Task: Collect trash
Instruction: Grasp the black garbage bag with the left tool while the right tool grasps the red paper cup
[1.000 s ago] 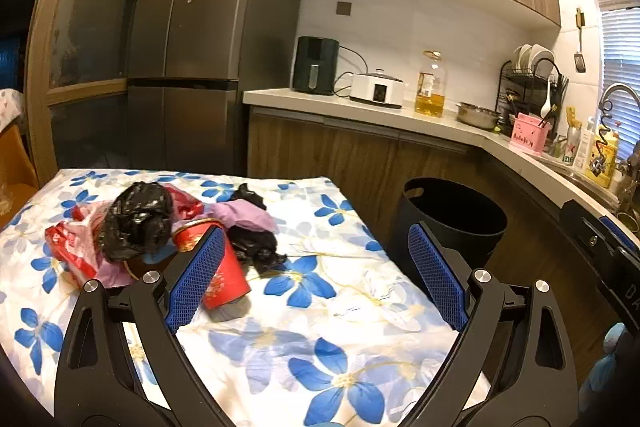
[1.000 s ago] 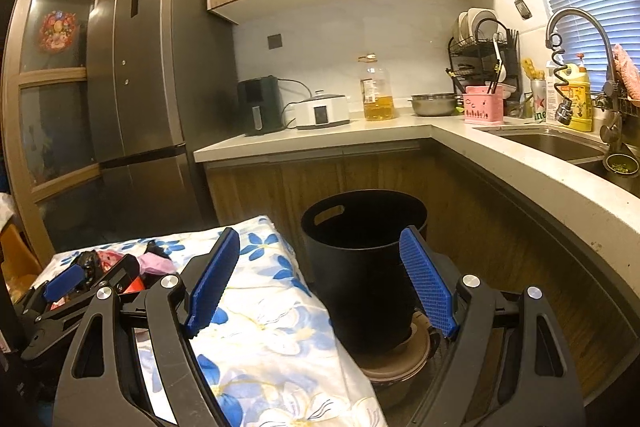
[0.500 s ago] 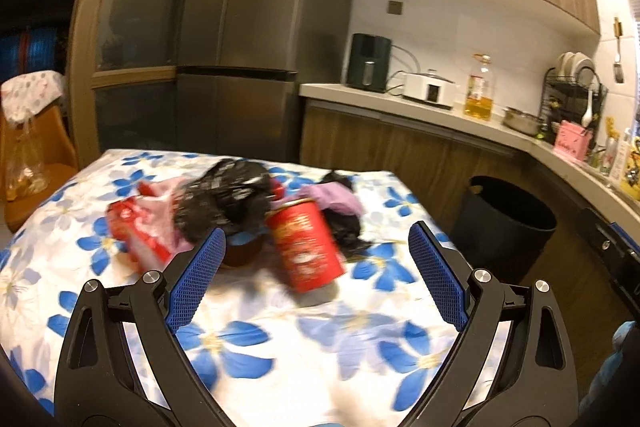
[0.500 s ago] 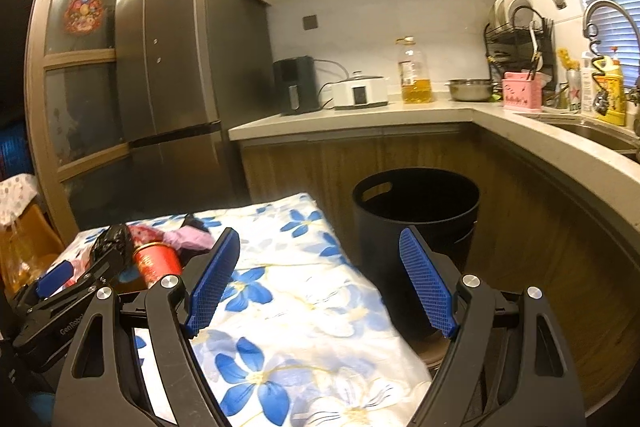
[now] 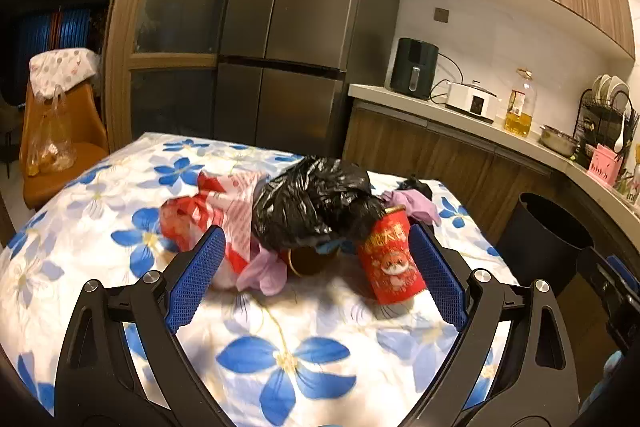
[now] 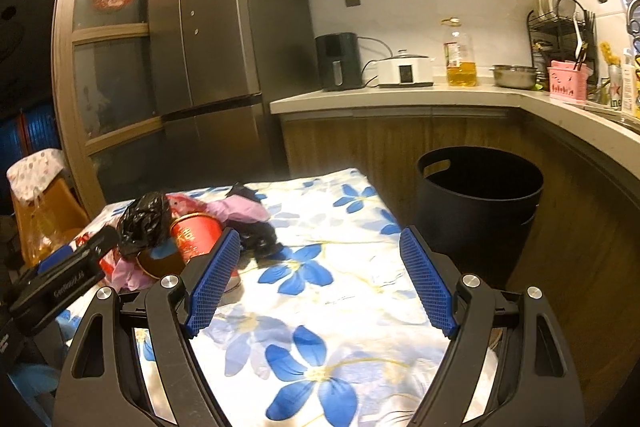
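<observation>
A heap of trash lies on the flowered tablecloth (image 5: pixel 280 355): a crumpled black bag (image 5: pixel 316 203), a red and white wrapper (image 5: pixel 212 211), a tilted red cup (image 5: pixel 390 261), pink gloves (image 5: pixel 264 269) and a brown cup (image 5: pixel 308 261). My left gripper (image 5: pixel 316 275) stands open just short of the heap, nothing between its blue pads. My right gripper (image 6: pixel 320 281) is open over bare cloth, the red cup (image 6: pixel 196 233) and black bag (image 6: pixel 146 223) to its left. A black bin (image 6: pixel 480 199) stands on the floor right of the table.
A tall grey fridge (image 5: pixel 304 27) stands behind the table. The counter (image 6: pixel 400 97) holds an air fryer, a cooker, an oil bottle and a dish rack. An orange chair (image 5: pixel 56 143) with a plastic bag sits at far left.
Both grippers swung left toward the trash heap. The heap now lies between the left gripper's fingers in view; the bin has shifted to the right in both views.
</observation>
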Demonstrator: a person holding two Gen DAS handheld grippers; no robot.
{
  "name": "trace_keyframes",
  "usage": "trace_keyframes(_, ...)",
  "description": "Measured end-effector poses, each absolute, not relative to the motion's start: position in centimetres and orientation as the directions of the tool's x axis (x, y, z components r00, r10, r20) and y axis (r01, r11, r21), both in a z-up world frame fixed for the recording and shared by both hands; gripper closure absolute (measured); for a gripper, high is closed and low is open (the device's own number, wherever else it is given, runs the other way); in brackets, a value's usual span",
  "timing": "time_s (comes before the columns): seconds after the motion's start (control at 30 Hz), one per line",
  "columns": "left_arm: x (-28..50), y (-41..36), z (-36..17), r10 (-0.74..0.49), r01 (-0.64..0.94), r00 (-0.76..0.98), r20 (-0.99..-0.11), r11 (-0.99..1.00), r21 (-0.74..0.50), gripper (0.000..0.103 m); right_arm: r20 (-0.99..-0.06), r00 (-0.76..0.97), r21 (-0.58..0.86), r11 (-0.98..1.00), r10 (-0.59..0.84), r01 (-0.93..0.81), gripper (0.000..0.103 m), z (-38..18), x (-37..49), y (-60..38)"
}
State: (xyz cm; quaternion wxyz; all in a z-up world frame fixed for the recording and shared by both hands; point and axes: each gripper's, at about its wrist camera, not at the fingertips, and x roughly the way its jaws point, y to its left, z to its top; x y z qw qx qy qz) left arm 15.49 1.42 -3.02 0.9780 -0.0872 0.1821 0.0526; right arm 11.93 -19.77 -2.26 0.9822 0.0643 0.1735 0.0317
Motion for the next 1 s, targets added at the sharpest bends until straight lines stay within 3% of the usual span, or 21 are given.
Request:
trace_keyframes(0.37,21.7,0.7,-3.3,0.078,-0.130,0.905,-0.418,0.987,-0.097,0.018,-0.368,0.921,0.139,0.987,0.129,-0.082,0.023,-3.5,14.8,-17.8)
trace_keyframes(0.53,23.3,1.9,-4.6,0.082,-0.148,0.872,-0.483,0.984,-0.101,0.041,-0.384,0.909,0.135,0.984,0.162,-0.118,0.023,-4.4,16.0,-17.0)
trace_keyframes(0.73,22.6,3.4,-4.6,0.072,-0.159,0.876,-0.477,0.976,-0.145,0.067,-0.414,0.884,0.131,0.975,0.218,-0.180,0.023,-5.8,17.5,-14.9)
trace_keyframes(0.83,21.9,4.1,-4.4,0.063,-0.160,0.885,-0.461,0.972,-0.173,0.076,-0.426,0.870,0.122,0.968,0.249,-0.217,0.023,-6.5,18.2,-13.6)
trace_keyframes(1.0,19.3,5.4,-3.0,0.042,-0.151,0.910,-0.412,0.960,-0.237,0.078,-0.437,0.858,0.108,0.962,0.272,-0.250,0.023,-7.3,19.2,-11.9)
